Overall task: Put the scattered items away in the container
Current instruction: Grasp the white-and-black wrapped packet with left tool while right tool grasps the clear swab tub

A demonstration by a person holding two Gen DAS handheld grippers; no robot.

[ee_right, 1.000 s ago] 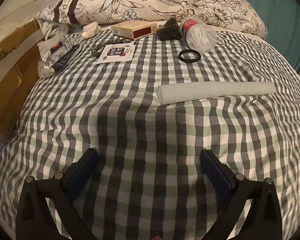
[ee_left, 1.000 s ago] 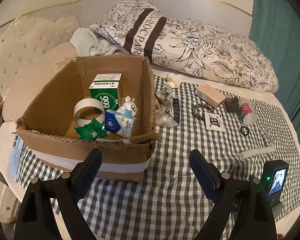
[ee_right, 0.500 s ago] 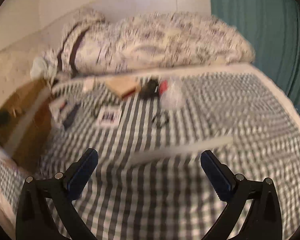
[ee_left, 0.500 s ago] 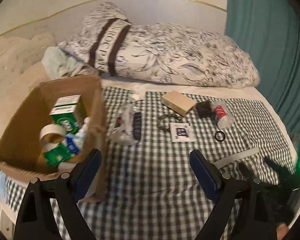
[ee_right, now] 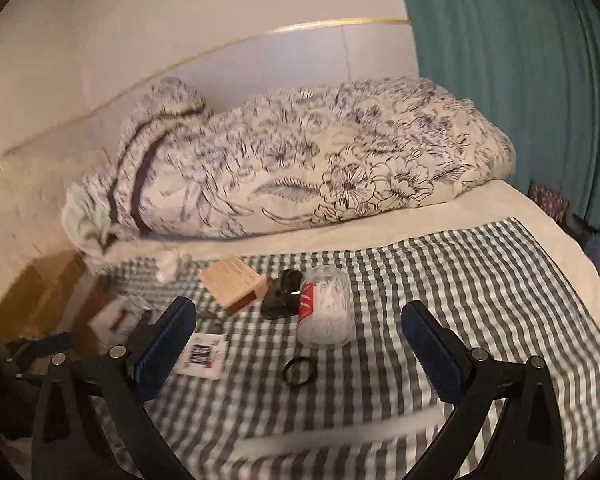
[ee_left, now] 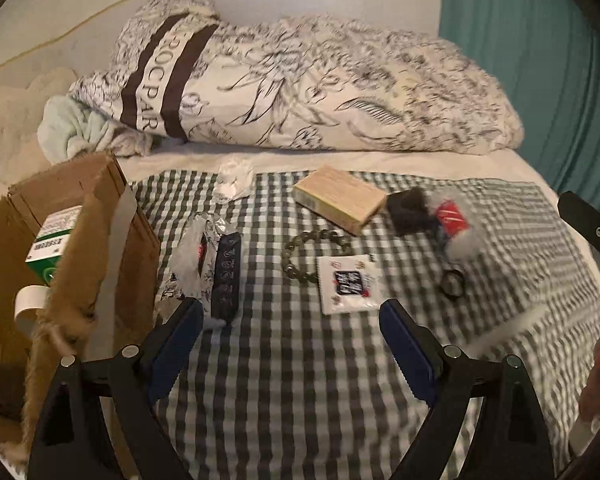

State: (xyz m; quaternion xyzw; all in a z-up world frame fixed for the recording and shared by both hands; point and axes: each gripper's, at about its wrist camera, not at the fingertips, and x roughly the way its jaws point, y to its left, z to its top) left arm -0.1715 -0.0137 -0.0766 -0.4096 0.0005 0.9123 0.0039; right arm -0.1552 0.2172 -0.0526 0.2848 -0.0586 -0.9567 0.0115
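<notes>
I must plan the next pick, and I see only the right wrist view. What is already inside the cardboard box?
Observer: The left wrist view shows a green carton and a white tape roll inside the cardboard box.
Operator: What lies behind the gripper finger at my picture's left?
Observer: A bead bracelet, between the tan box and the white sachet.
Operator: And what lies nearest the box?
Observer: A crinkled silver packet, with a dark flat strip beside it.
</notes>
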